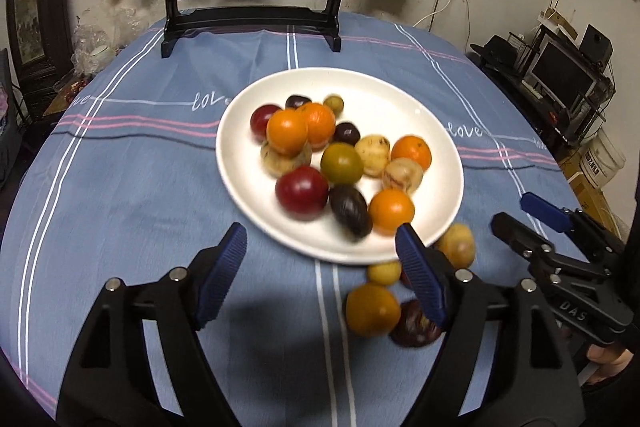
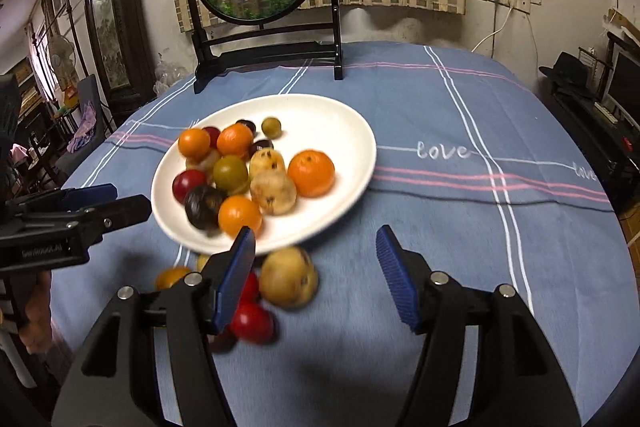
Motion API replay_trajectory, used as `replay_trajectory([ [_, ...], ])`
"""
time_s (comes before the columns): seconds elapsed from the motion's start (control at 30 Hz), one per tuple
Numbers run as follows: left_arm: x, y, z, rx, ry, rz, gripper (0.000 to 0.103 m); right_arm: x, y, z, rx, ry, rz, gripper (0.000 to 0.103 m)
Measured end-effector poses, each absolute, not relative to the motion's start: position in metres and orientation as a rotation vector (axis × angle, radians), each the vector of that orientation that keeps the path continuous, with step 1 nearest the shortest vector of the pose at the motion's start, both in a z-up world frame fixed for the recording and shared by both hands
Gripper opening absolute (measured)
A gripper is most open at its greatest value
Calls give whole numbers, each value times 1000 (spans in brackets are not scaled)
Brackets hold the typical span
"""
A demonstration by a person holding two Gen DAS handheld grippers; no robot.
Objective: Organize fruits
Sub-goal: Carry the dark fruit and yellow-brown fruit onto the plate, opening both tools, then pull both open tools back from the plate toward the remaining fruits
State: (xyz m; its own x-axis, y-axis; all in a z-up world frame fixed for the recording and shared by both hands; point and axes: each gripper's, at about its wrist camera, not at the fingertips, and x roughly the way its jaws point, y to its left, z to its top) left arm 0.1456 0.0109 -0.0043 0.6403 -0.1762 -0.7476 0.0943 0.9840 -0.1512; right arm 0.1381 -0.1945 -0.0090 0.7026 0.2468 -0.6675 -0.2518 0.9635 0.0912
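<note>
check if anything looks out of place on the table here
Yes: several fruits lie loose on the blue tablecloth just off the near rim of the white plate, while the rest sit piled on it. They include a speckled yellow fruit, a red one and an orange one.

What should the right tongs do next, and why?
Probably ease the right tongs, open and empty, left and close on the yellow-brown fruit lying on the cloth just off the white plate, since most of the fruit already sits there.
</note>
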Motion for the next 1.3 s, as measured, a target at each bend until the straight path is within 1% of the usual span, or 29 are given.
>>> replay_trajectory([
  [0.43,102,17,-14,-93,886,-144,81,94,-203,-24,-3,780,271,64],
  [1.3,100,6,-43,-52,963,-168,82,88,-201,-54,-1,863,290,64],
])
